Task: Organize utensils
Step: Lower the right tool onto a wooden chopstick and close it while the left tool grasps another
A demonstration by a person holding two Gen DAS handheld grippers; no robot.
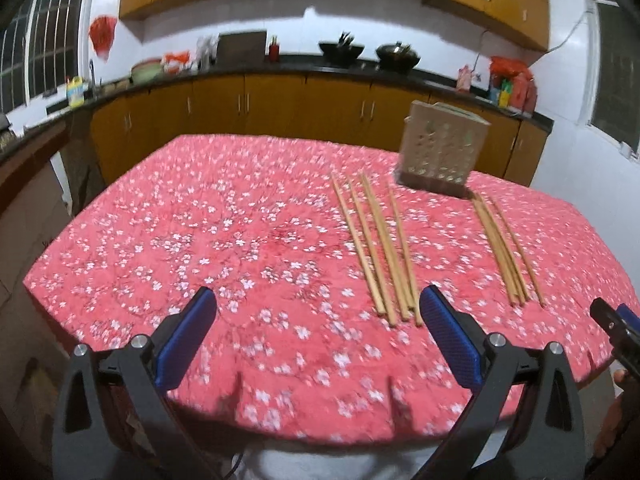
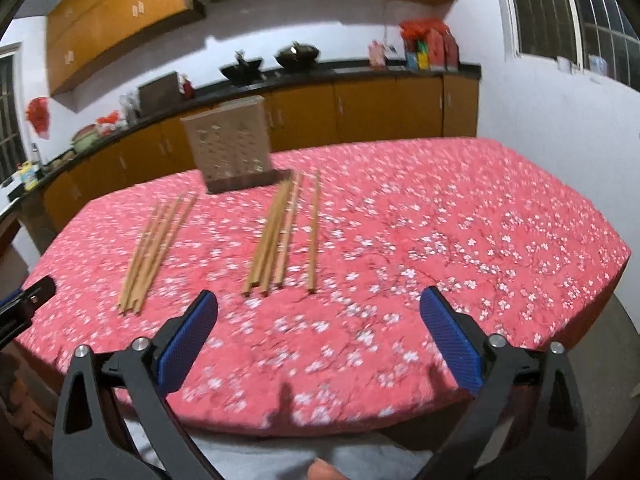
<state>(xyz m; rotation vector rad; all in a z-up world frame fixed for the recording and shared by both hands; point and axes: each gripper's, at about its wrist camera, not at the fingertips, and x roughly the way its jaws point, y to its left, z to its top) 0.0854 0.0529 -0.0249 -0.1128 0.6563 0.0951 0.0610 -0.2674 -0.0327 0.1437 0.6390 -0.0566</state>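
Two loose groups of wooden chopsticks lie lengthwise on a red flowered tablecloth. In the left wrist view the nearer group point(image 1: 376, 252) ends just ahead of my left gripper's right finger, and the second group point(image 1: 506, 252) lies further right. A beige perforated utensil holder point(image 1: 442, 148) stands upright behind them. My left gripper point(image 1: 318, 300) hovers over the table's near edge, open and empty. In the right wrist view my right gripper point(image 2: 318, 300) is also open and empty, with one chopstick group point(image 2: 280, 232) just beyond its left finger, the other group point(image 2: 158, 248) further left, and the holder point(image 2: 230, 144) behind.
The table point(image 1: 200, 220) fills the middle of both views, with bare cloth point(image 2: 480, 240) to the right. Wooden cabinets and a dark counter point(image 1: 280, 68) with woks and bags run along the back wall. Part of the other gripper shows at the edge of each view.
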